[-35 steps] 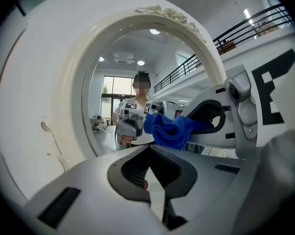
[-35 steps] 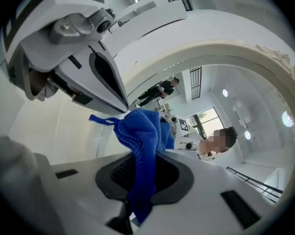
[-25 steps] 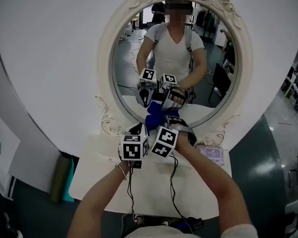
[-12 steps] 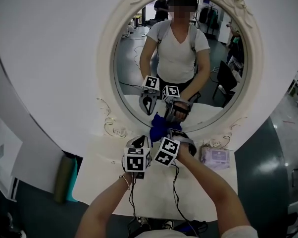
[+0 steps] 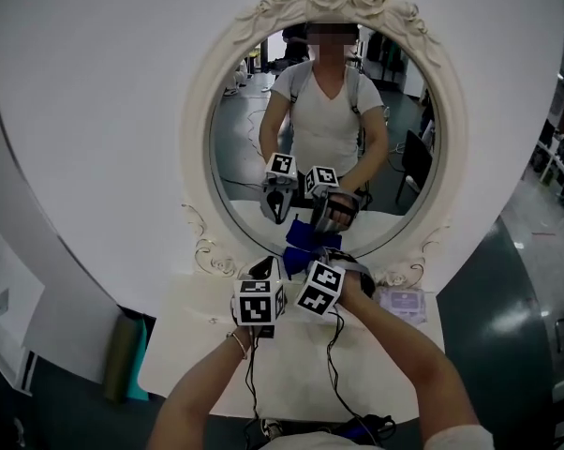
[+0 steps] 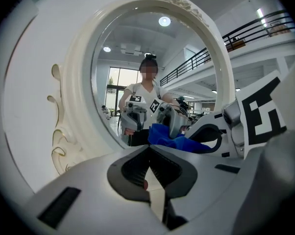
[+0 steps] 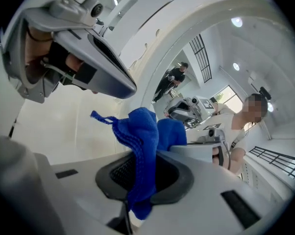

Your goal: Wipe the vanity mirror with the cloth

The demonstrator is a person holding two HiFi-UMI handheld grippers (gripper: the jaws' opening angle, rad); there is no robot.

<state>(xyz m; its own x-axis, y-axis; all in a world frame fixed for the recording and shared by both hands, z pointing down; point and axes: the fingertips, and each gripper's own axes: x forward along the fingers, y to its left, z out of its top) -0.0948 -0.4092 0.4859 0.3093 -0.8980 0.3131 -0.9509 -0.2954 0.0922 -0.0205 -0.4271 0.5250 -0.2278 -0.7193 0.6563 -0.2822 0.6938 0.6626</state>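
The oval vanity mirror [image 5: 324,111] in an ornate white frame stands on the table against the white wall. My right gripper [image 5: 319,255] is at the mirror's lower rim, shut on a blue cloth [image 5: 299,240]. In the right gripper view the cloth [image 7: 142,131] bunches up out of the right gripper [image 7: 145,156], close to the glass. My left gripper [image 5: 266,267] is just left of it, jaws together on nothing. In the left gripper view the left gripper [image 6: 148,150] points at the frame [image 6: 81,97], with the cloth [image 6: 177,137] to its right.
A white table [image 5: 193,345] carries the mirror. A purple packet [image 5: 402,300] lies at the mirror's right foot. A green and teal object [image 5: 121,354] stands on the floor at the left. Cables [image 5: 331,368] hang over the table's near edge.
The head view has shifted a little. Both grippers stay side by side at the mirror's lower rim, the cloth still held in the right one.
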